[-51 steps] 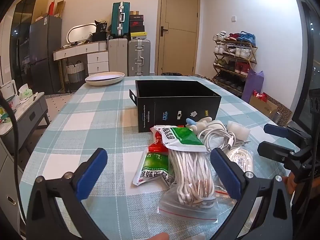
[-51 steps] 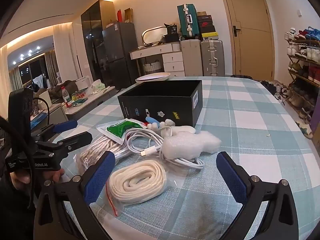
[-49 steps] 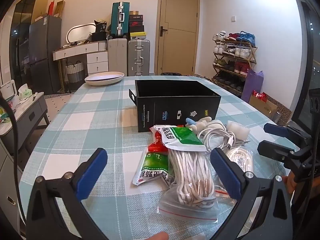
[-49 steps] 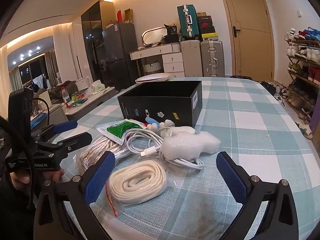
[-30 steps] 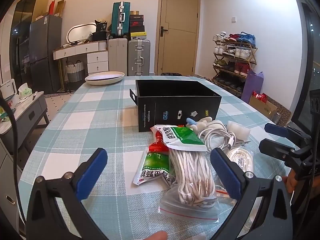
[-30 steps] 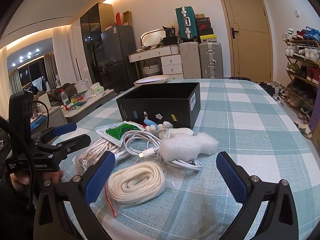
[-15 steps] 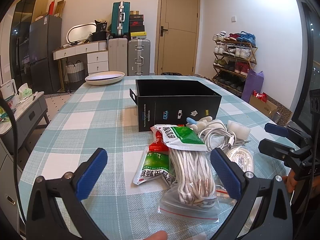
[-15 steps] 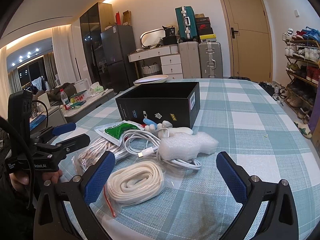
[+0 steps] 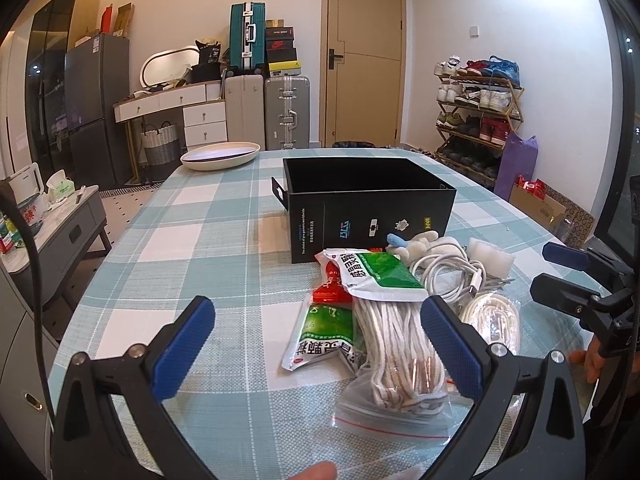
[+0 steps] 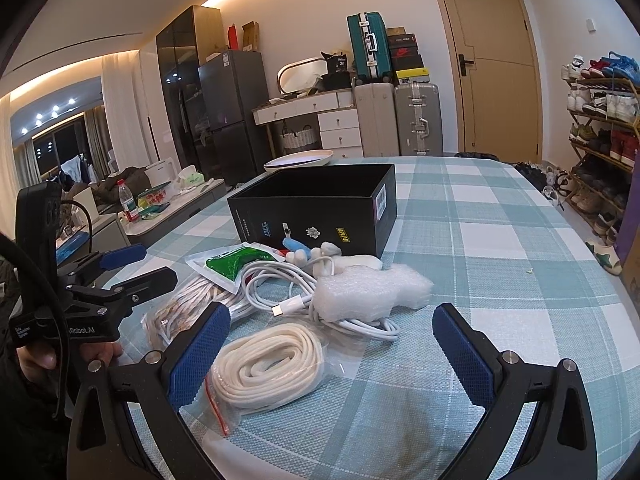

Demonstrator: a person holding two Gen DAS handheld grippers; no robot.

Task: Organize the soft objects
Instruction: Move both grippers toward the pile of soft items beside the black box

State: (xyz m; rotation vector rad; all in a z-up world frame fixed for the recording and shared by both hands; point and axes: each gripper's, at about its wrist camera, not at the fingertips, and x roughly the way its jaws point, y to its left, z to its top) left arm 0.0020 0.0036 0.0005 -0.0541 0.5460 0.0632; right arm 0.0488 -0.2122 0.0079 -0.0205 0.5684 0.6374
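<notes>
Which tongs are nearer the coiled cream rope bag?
Right tongs: the cream rope bag lies just ahead, by its left finger. Left tongs sit farther left, over the other rope bag.

The interior floor of the black box (image 9: 370,216) is hidden behind its near wall in both views. The red packet (image 9: 331,285) is mostly covered by the green packet (image 9: 380,274) resting on it. The printing on the box wall is too small to read. The person's hand (image 10: 38,356) is largely hidden behind the left tool (image 10: 138,264). The tabletop (image 9: 224,240) is cut off by the lower frame edge.
</notes>
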